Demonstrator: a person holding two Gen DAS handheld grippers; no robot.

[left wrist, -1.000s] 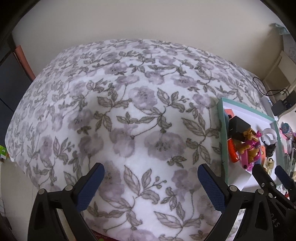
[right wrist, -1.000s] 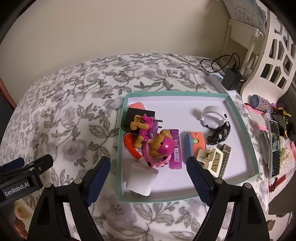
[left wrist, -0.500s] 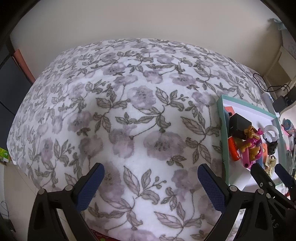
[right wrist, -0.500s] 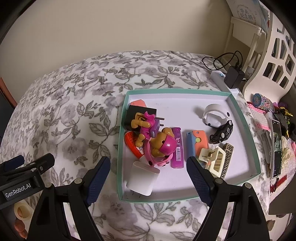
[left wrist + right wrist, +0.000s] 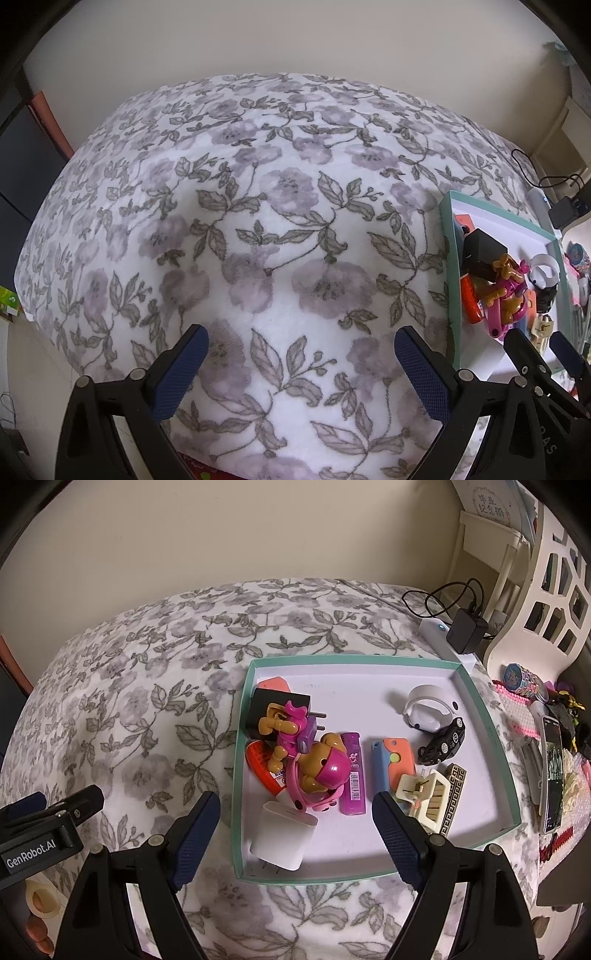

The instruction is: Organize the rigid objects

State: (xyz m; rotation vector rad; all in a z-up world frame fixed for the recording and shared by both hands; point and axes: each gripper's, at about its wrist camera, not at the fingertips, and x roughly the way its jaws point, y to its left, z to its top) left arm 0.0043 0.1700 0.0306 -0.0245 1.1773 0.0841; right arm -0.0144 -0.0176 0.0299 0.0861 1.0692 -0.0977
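Note:
A teal-rimmed tray (image 5: 487,716) lies on the flowered blanket (image 5: 147,709) and holds several rigid items: a white charger (image 5: 282,836), a pink and tan toy dog (image 5: 314,764), a purple stick (image 5: 354,773), a black plug (image 5: 275,710), a blue and orange case (image 5: 391,762), a cream hair clip (image 5: 426,799), a small black toy car (image 5: 441,746) and a white round holder (image 5: 428,709). My right gripper (image 5: 295,830) hangs open over the tray's near edge, empty. My left gripper (image 5: 301,363) is open over bare blanket (image 5: 258,221), left of the tray (image 5: 448,258).
A black adapter with cable (image 5: 465,627) sits on a white power strip beyond the tray. A phone (image 5: 552,771), a bead string and trinkets lie right of the tray by a white carved chair back (image 5: 546,583). A wall stands behind the bed.
Both grippers have drifted slightly, so the tray sits a little lower and further right in the views. No item was touched, and both grippers stay open.

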